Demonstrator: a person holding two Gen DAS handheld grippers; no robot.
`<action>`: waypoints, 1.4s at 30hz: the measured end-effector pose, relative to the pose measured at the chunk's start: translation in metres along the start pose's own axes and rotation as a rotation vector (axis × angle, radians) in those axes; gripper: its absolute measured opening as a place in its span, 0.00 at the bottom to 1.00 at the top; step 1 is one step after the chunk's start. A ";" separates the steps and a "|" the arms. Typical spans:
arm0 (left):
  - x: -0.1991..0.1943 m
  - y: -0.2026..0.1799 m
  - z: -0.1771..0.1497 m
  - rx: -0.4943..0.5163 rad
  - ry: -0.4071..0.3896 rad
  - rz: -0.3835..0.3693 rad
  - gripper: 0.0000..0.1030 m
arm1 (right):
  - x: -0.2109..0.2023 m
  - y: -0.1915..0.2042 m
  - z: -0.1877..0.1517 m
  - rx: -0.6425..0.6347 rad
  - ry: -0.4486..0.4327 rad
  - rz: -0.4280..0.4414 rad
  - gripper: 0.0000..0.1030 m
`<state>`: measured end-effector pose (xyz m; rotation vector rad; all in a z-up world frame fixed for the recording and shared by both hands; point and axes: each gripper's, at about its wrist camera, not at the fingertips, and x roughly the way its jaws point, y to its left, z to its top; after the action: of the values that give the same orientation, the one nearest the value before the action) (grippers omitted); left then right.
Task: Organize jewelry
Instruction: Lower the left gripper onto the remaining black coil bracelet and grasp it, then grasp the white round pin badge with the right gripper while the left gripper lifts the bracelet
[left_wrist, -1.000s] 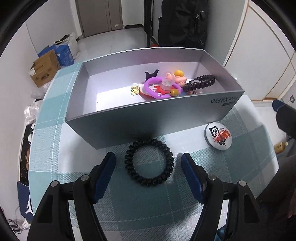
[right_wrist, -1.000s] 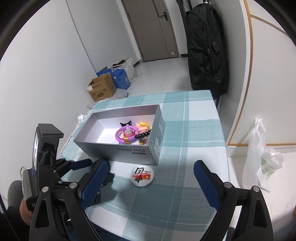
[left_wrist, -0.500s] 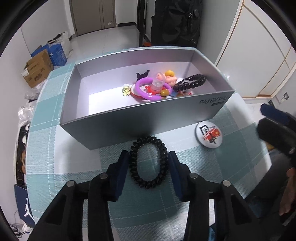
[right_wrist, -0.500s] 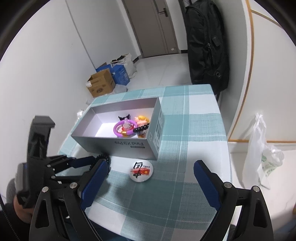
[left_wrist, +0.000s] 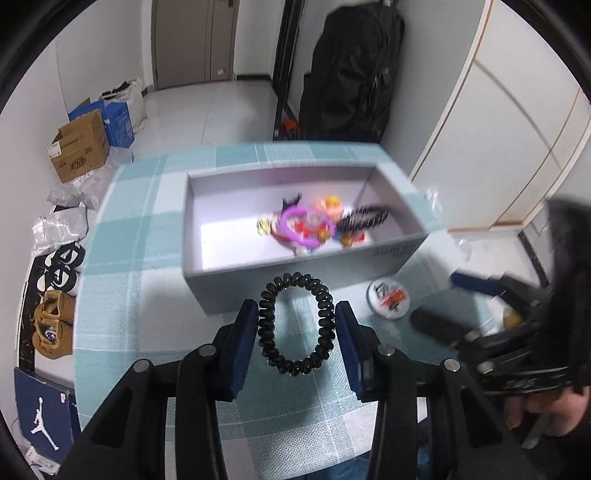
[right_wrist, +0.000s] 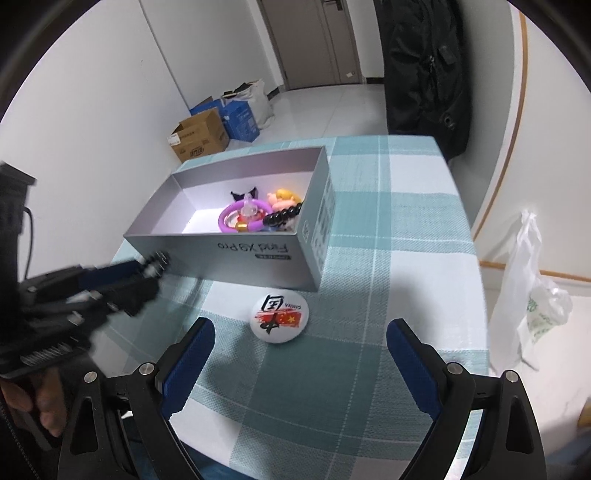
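Note:
My left gripper (left_wrist: 297, 325) is shut on a black spiral hair tie (left_wrist: 296, 323), squeezed into an oval and lifted above the checked tablecloth, just in front of the grey box (left_wrist: 280, 271). The box (right_wrist: 258, 258) holds a purple ring (right_wrist: 242, 218), a black bead bracelet (right_wrist: 282, 216) and small charms. My right gripper (right_wrist: 299, 339) is open and empty, its fingers either side of a round white badge (right_wrist: 279, 317) lying in front of the box. The badge also shows in the left wrist view (left_wrist: 388, 297).
The table (right_wrist: 402, 236) has a teal and white checked cloth. Its right edge drops to a white plastic bag (right_wrist: 535, 295). Cardboard boxes (right_wrist: 201, 138) stand on the floor behind. A black coat (right_wrist: 424, 66) hangs at the back.
My left gripper closed on the black hair tie and lifted it off the cloth, pulling back from the box. My right gripper moved closer to the badge and stayed open.

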<state>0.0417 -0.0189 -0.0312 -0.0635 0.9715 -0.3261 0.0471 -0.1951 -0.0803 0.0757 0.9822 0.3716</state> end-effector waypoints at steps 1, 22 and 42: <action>-0.005 0.003 0.002 -0.013 -0.022 -0.009 0.36 | 0.002 0.001 -0.001 0.000 0.010 0.006 0.92; -0.030 0.043 0.014 -0.161 -0.124 -0.083 0.36 | 0.029 0.037 0.000 -0.168 0.035 -0.122 0.41; -0.028 0.046 0.015 -0.175 -0.120 -0.076 0.36 | 0.022 0.033 0.002 -0.119 0.026 -0.050 0.40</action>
<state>0.0505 0.0322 -0.0099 -0.2774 0.8780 -0.3033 0.0509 -0.1569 -0.0889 -0.0612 0.9835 0.3852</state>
